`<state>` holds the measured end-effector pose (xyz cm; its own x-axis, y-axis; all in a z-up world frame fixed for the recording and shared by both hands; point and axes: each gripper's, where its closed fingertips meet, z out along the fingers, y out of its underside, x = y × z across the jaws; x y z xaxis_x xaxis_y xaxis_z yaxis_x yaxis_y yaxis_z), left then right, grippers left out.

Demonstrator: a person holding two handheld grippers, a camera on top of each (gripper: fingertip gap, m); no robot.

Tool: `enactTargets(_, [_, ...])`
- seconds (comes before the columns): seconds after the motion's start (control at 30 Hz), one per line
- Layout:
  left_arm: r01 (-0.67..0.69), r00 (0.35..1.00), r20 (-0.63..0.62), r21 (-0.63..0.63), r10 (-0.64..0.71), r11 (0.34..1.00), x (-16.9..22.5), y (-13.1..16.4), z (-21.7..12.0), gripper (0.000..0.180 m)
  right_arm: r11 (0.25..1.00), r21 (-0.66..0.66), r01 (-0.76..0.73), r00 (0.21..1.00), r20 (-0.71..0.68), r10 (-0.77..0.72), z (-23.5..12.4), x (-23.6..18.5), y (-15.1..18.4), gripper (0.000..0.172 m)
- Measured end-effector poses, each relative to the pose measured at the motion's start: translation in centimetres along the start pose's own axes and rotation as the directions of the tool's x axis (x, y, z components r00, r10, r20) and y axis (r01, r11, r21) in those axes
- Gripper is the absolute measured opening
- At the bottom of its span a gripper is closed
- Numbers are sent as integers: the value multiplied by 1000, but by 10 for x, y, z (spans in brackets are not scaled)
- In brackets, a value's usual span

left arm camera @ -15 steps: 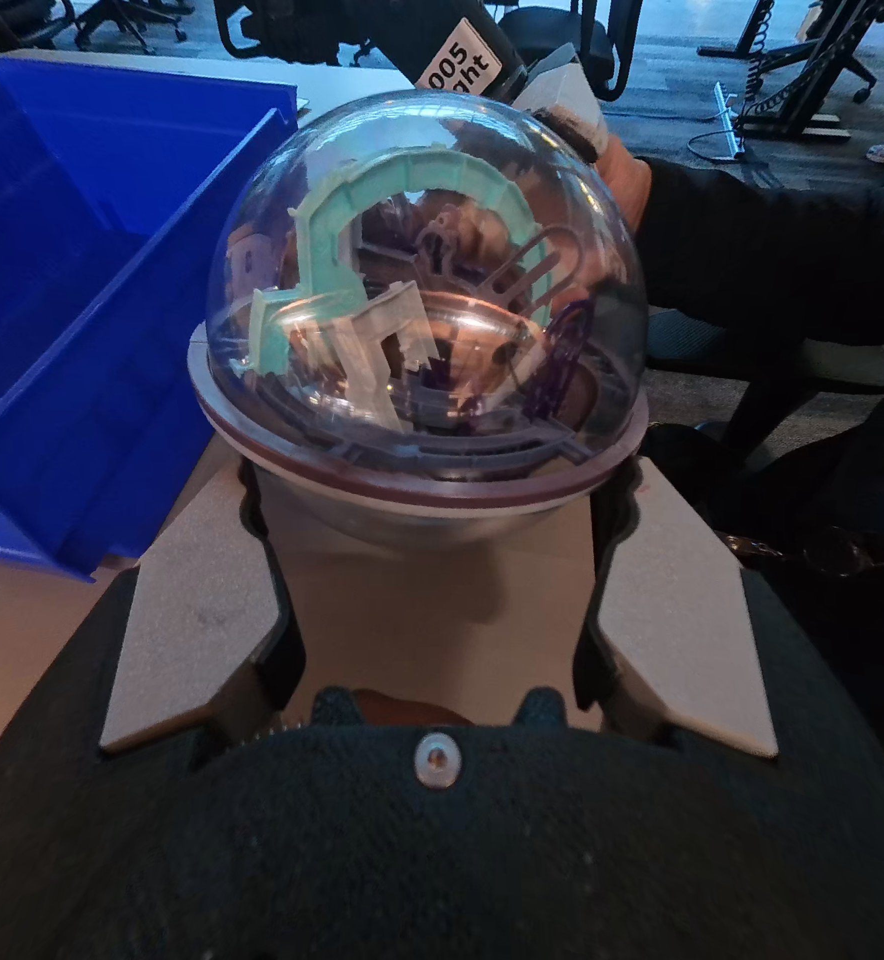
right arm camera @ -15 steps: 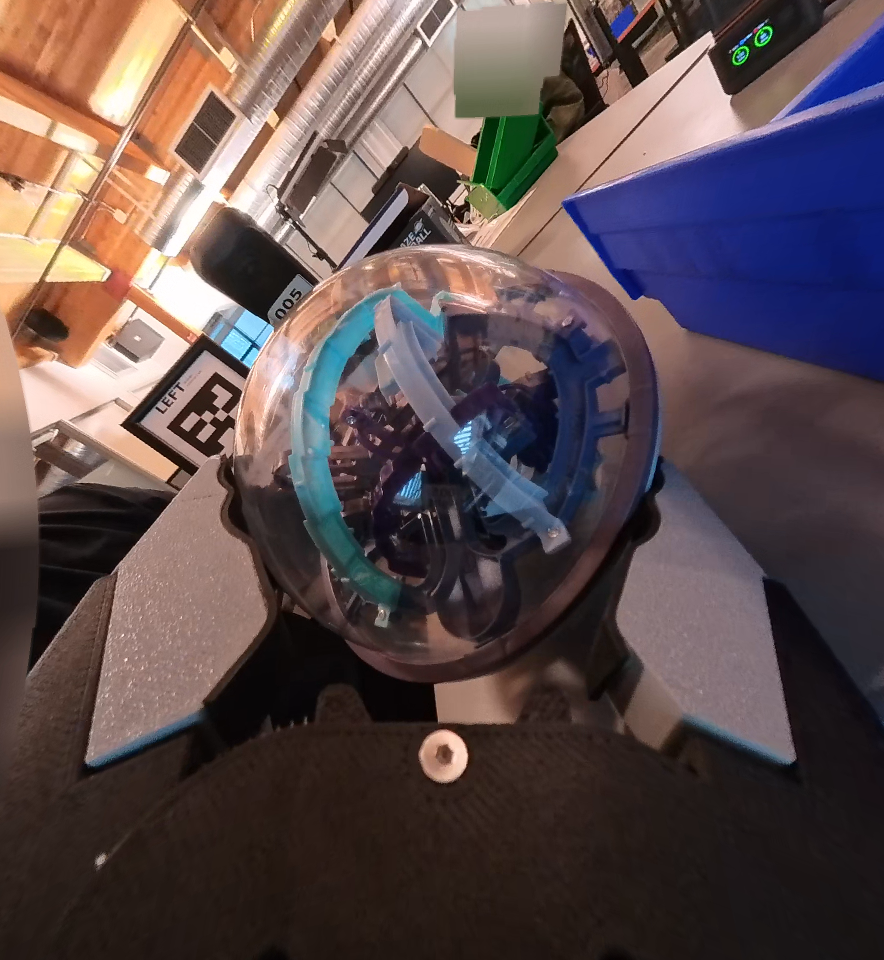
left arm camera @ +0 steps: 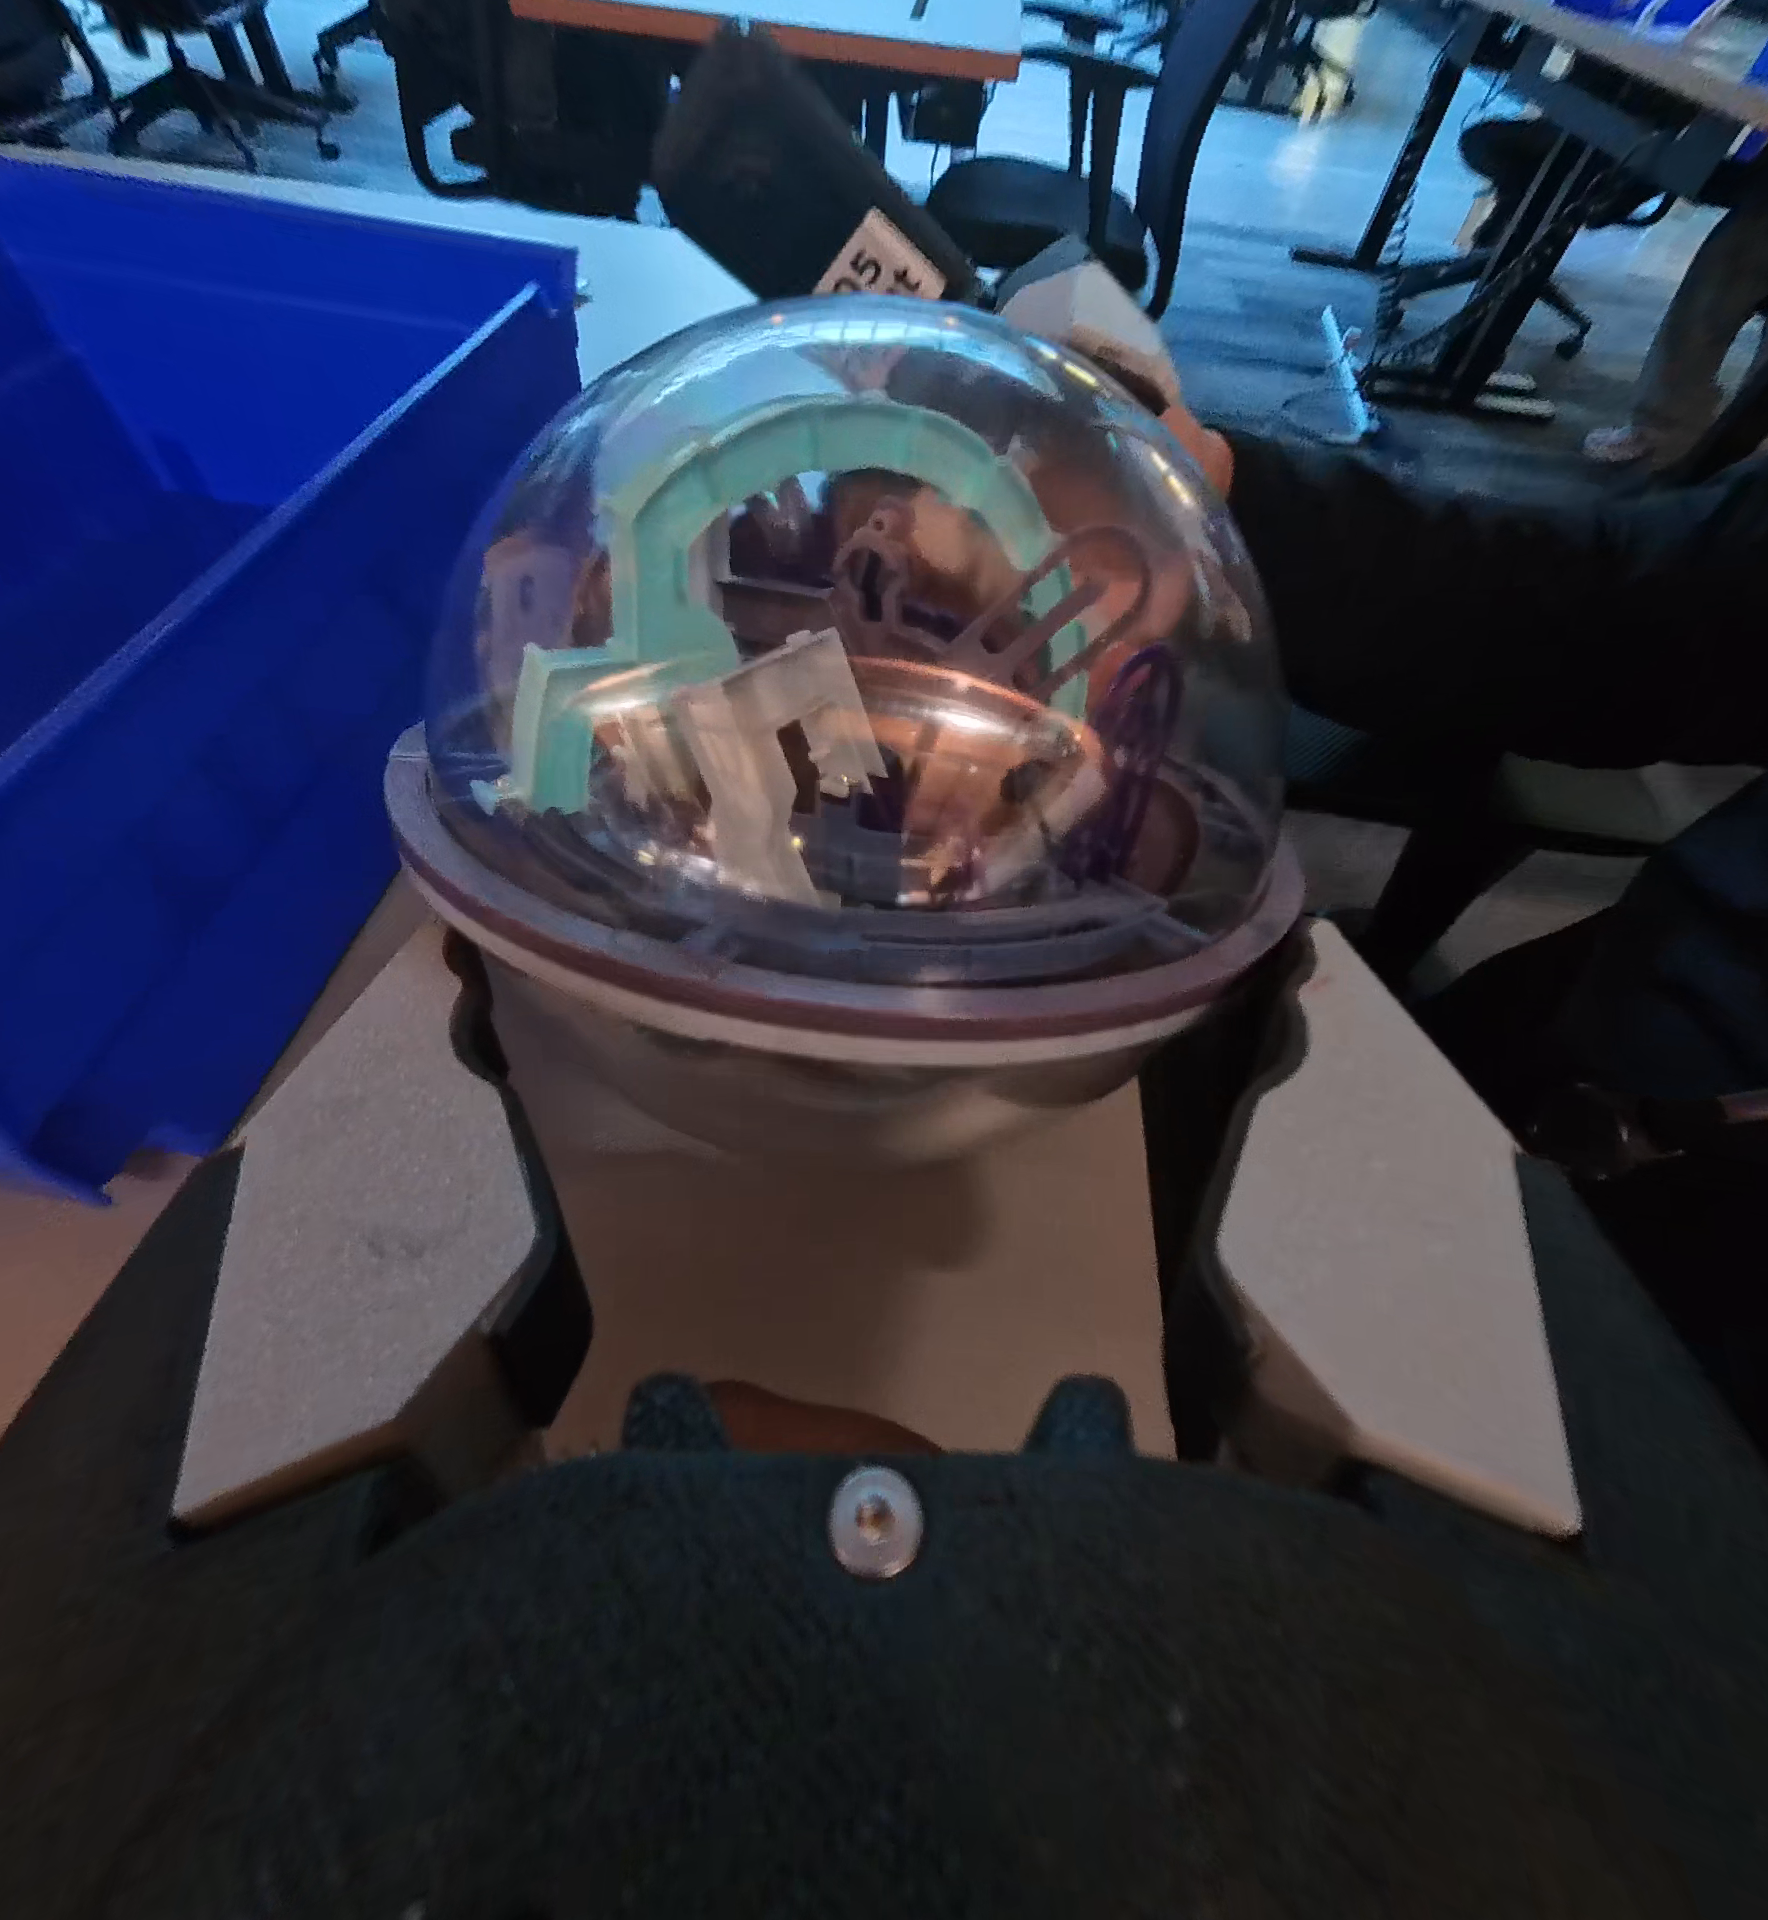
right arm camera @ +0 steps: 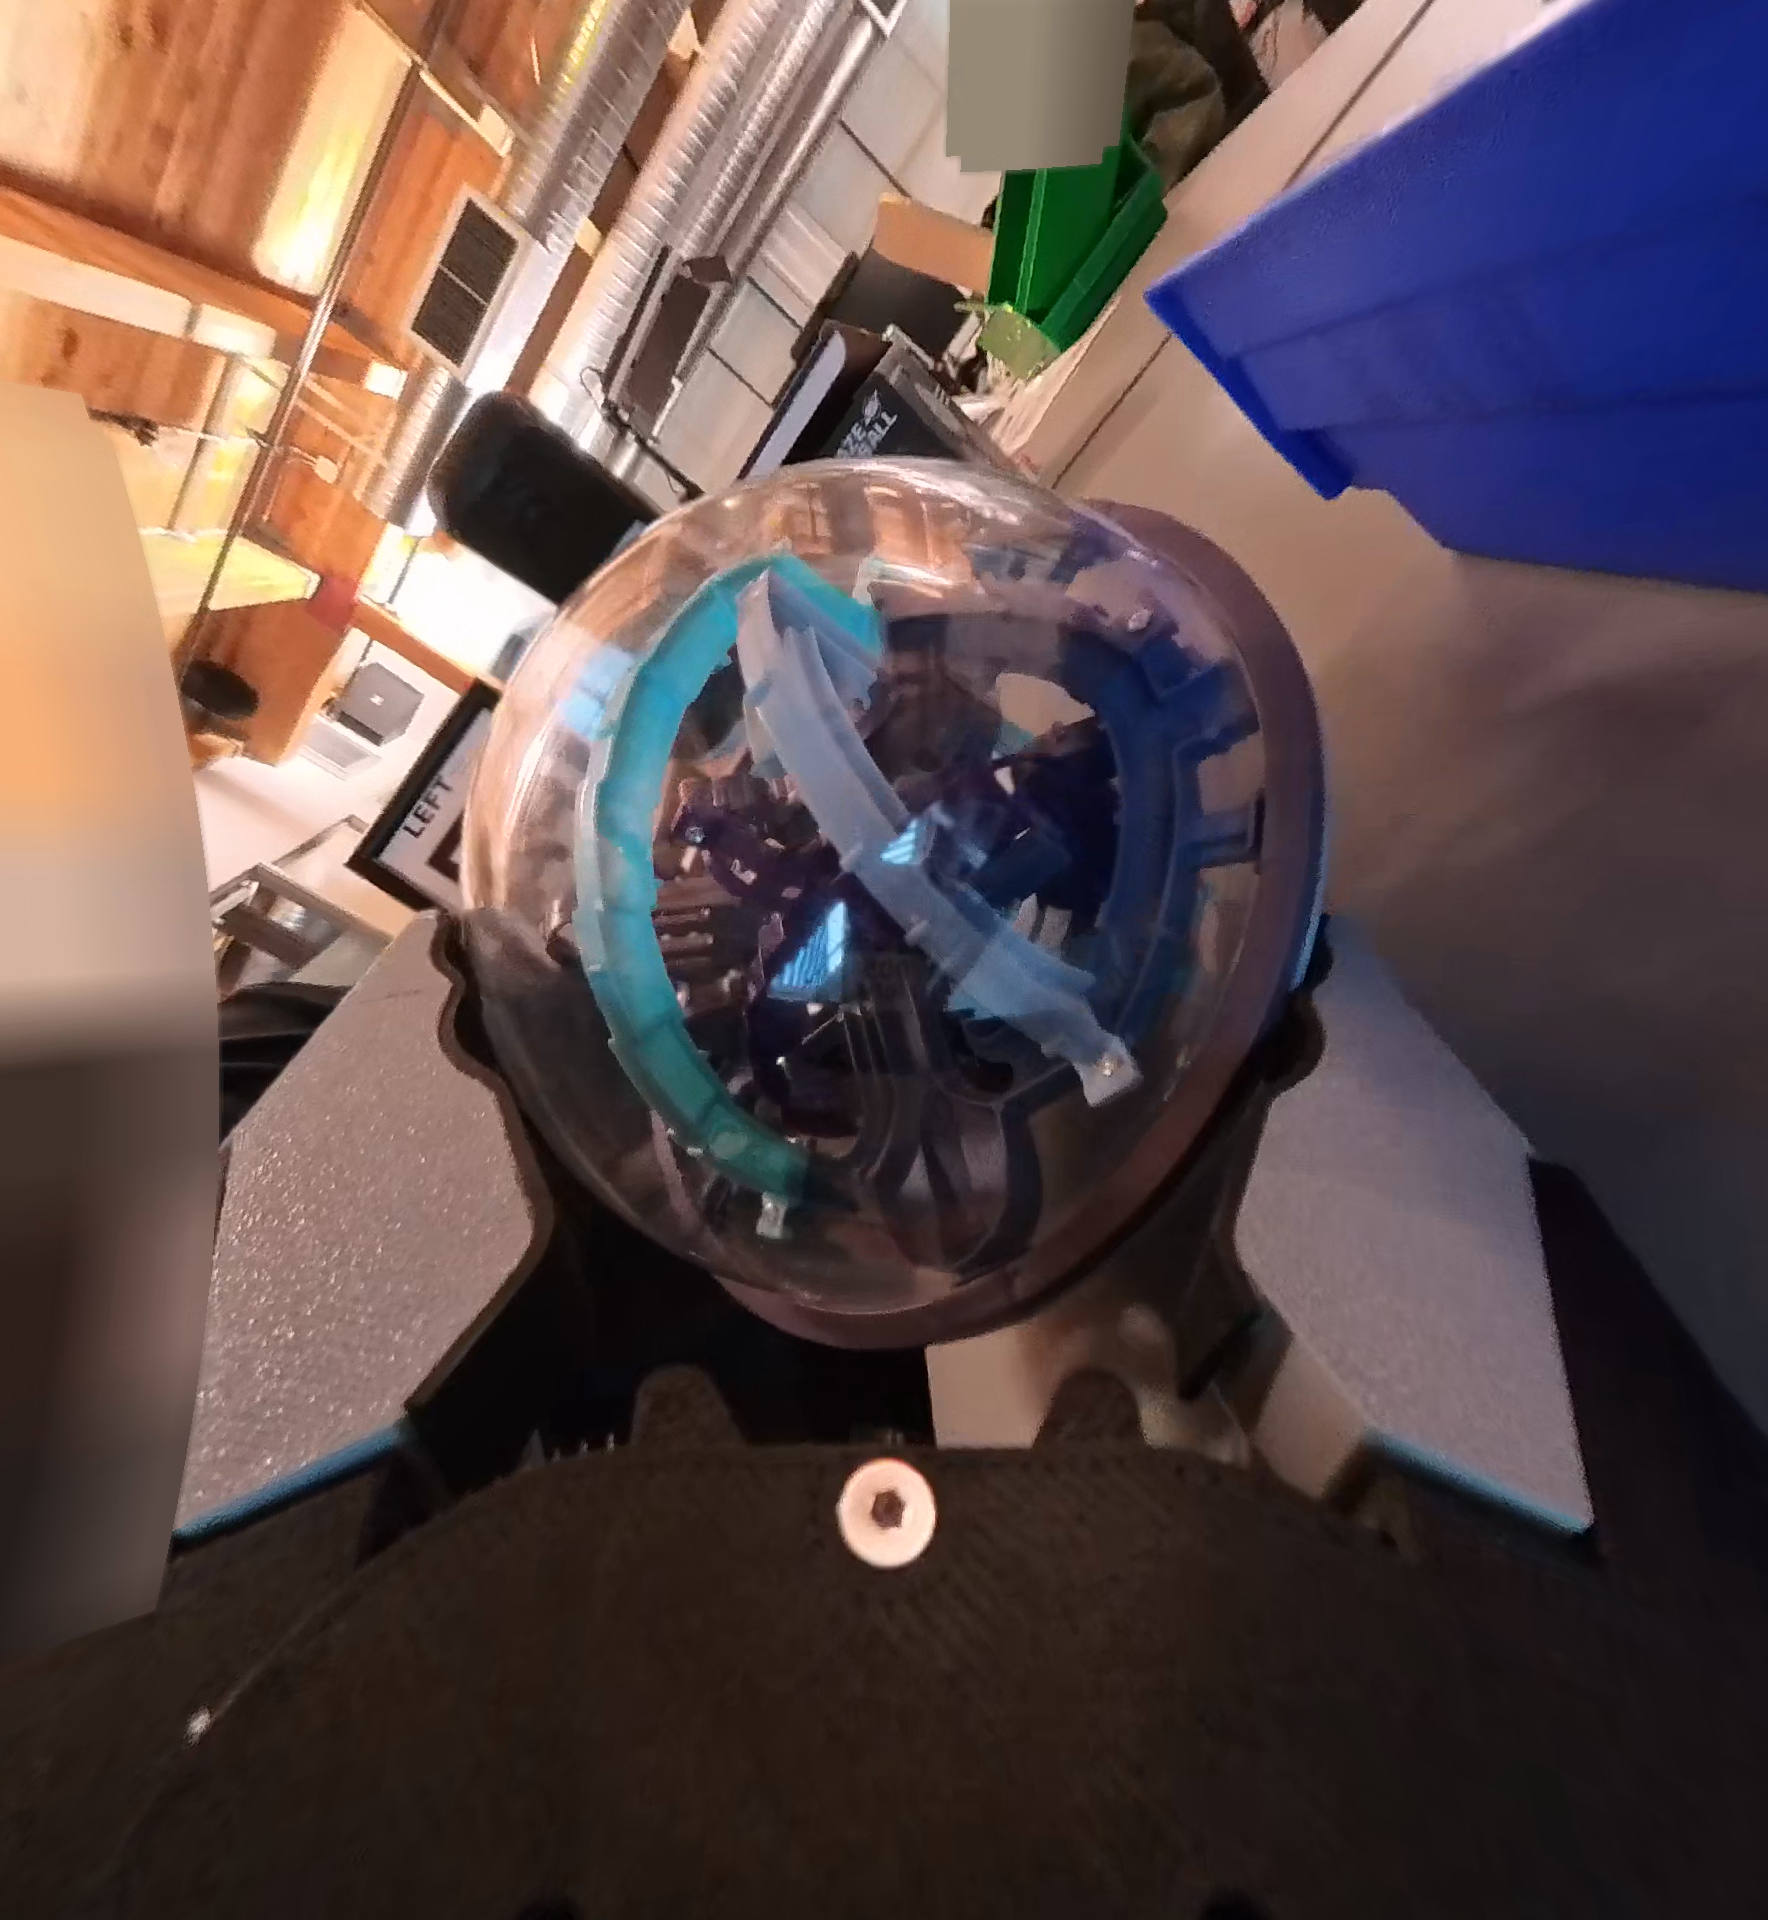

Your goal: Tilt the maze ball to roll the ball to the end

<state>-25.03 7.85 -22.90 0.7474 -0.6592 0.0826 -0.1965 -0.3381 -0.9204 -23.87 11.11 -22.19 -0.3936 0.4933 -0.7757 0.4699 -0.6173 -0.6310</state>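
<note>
The maze ball [left arm camera: 838,644] is a clear sphere with teal, white and purple tracks inside and a dark rim around its middle. In the left wrist view its dome is up and its lower half sits between the fingers of my left gripper [left arm camera: 875,997], which stand spread a little off it. In the right wrist view the maze ball [right arm camera: 890,894] lies on its side. My right gripper [right arm camera: 885,935] is shut on it, pads against dome and rim. The right gripper's body [left arm camera: 807,208] shows behind the ball. I cannot make out the small ball inside.
A large blue bin [left arm camera: 184,623] stands on the tan table [left arm camera: 859,1299] close to the left of the ball; it also shows in the right wrist view [right arm camera: 1586,312]. A person's dark sleeve [left arm camera: 1482,582] is on the right. A green bin [right arm camera: 1067,239] stands far back.
My left gripper's fingers have spread wider around the ball's lower half. The right gripper has kept its grip, and the ball has hardly moved.
</note>
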Motion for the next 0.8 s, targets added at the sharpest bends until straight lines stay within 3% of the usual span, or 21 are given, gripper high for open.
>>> enactTargets(0.17, [-17, 1000, -16, -2, 17, 1000, 3, 1, -3, 143, 998, -54, 18, 1000, -13, -19, -1, -2, 6, 145])
enactTargets(0.43, [8, 1000, 2, 22, -8, 1000, -2, -3, -3, 136, 987, -19, 159, 977, -144, -160, -23, 3, -14, 137])
enactTargets(0.53, [-5, 1000, 29, 18, 4, 1000, -6, -1, -3, 129, 977, -1, 213, 969, -126, -212, -28, -5, -19, 118])
enactTargets(0.8, [-43, 997, 58, -26, 44, 999, -9, 10, 7, 131, 980, 22, 197, 974, -116, -193, -30, -4, -22, 118])
